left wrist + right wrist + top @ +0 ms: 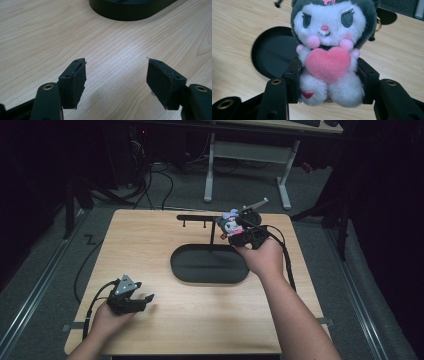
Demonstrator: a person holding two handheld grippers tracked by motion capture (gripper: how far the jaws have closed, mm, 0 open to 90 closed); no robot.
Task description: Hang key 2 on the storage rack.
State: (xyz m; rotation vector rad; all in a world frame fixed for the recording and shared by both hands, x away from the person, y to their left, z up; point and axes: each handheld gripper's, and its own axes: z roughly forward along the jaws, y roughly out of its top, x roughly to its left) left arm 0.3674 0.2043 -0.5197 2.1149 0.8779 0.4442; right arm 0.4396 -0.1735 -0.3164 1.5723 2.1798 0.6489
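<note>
At the lower left of the high view my left tongs [142,299] rest low over the worktop [150,250] with the jaws spread and nothing between them; in the left gripper view I see bare pale wood in the gap.

Farther in, right of centre, my right tongs [231,231] are pinching the small plush toy [327,52] by its lower body, one pad on each side. The toy has a grey hood, a white face and a pink heart on its front. It is lifted off the wood, beside the top of the black stand [209,227] that rises from the oval black tray [210,266].

I judge that the picking up is done. What is left, I think, is to hang the toy on one of the little pegs under the stand's crossbar, or to set it down in the tray.

The worktop is light wood. Beyond it are grey floor, loose cables and the white legs of another desk [247,170], with a dark room around.
</note>
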